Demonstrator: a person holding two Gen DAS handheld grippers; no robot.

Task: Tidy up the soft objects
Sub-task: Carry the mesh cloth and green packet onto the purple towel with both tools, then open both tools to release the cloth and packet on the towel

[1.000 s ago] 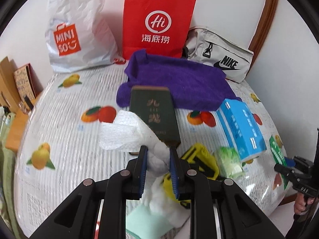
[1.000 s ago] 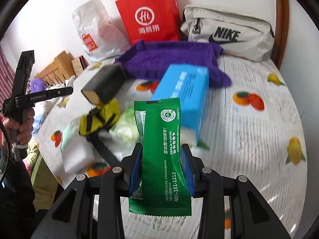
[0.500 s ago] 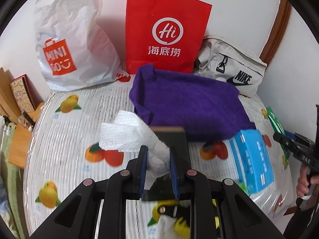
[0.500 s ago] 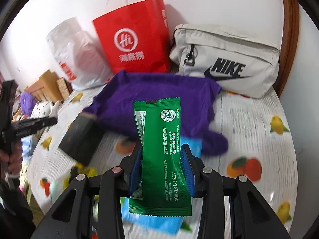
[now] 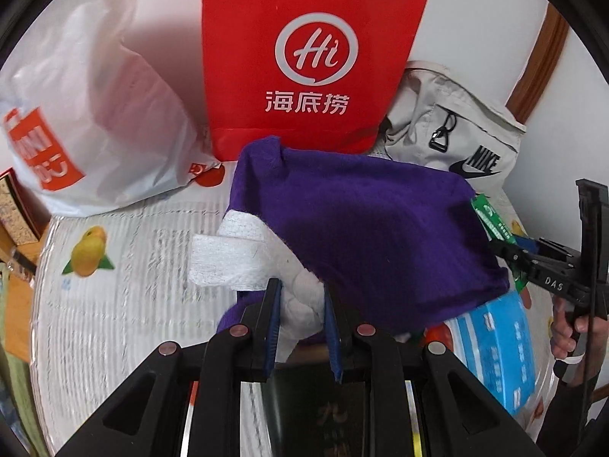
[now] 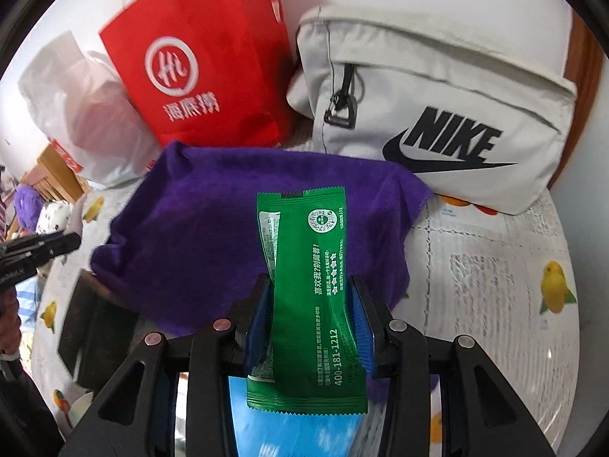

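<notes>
Carrying looks like the step in hand: each gripper has a soft item in its jaws and both are held over the purple towel (image 6: pixel 243 228) at the back of the table (image 6: pixel 495 278), so my guess is these things are on their way to a spot near the bags. The left gripper (image 5: pixel 302 323) is closed down on a wad of white foam wrap (image 5: pixel 228 262), the jaws squeezing its bunched end while a flat flap sticks out to the left, above the towel's near edge. The right gripper (image 6: pixel 308 323) is clamped on a green sachet (image 6: pixel 310 278), which stands up from the jaws, lightly creased, its printed face to the camera and its serrated bottom edge hanging below the fingers. Behind the towel stand a red bag (image 5: pixel 304 57), a white bag (image 5: pixel 87 114) and a grey Nike bag (image 6: pixel 437 122); I cannot tell which, if any, is the goal, nor whether any is open. The next move, I think, calls for choosing a resting place and lowering before letting go, since foam is light and springy and may unroll or drift. A blue box (image 5: pixel 495 350) and a dark box (image 6: pixel 95 335) lie just beside the towel's near side, part under it.
</notes>
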